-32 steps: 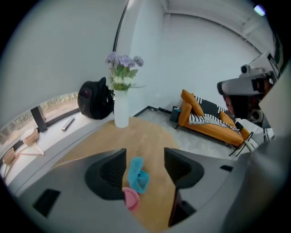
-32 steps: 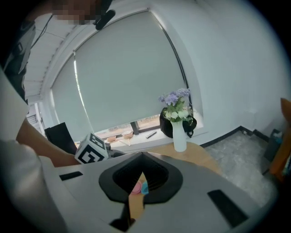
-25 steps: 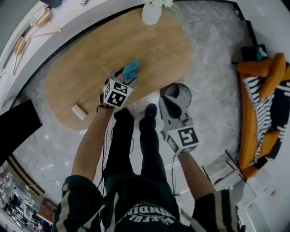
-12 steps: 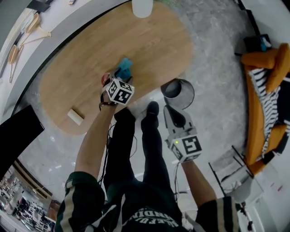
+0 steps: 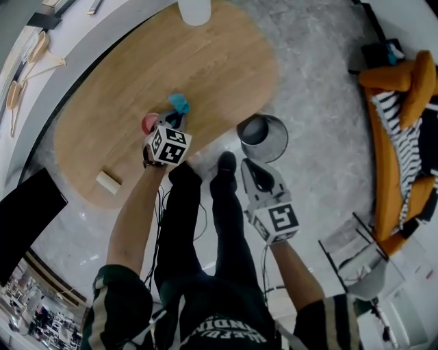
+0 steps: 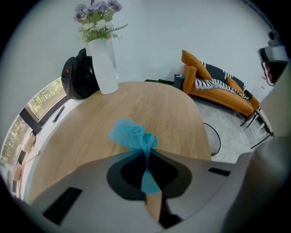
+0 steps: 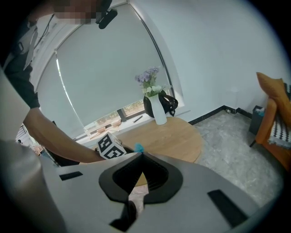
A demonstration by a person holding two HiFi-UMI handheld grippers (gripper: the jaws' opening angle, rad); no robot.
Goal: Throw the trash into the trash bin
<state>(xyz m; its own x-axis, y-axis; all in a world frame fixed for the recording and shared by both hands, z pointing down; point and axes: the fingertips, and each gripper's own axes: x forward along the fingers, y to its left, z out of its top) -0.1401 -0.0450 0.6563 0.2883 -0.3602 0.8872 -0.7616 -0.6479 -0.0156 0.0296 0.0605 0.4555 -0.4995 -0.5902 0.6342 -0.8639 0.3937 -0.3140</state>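
Note:
A crumpled blue piece of trash (image 5: 179,103) lies on the wooden table (image 5: 205,61), and my left gripper (image 5: 175,116) is shut on its near end. In the left gripper view the blue trash (image 6: 132,134) bunches up just past the closed tips of the left gripper (image 6: 146,152), with a strip pinched between them. The round grey trash bin (image 5: 280,140) stands on the floor right of the table's near edge. My right gripper (image 5: 254,164) hangs just short of the bin; in its own view the right gripper (image 7: 141,154) is shut with nothing in it.
A white vase (image 5: 194,10) of flowers stands at the table's far end, and a small pale block (image 5: 108,182) lies near its left end. An orange sofa (image 5: 404,137) is at the right. A person's legs and shoes (image 5: 226,164) stand between table and bin.
The left gripper sank onto the table and closed on the blue trash. The right gripper drew back from over the bin toward the person and sank.

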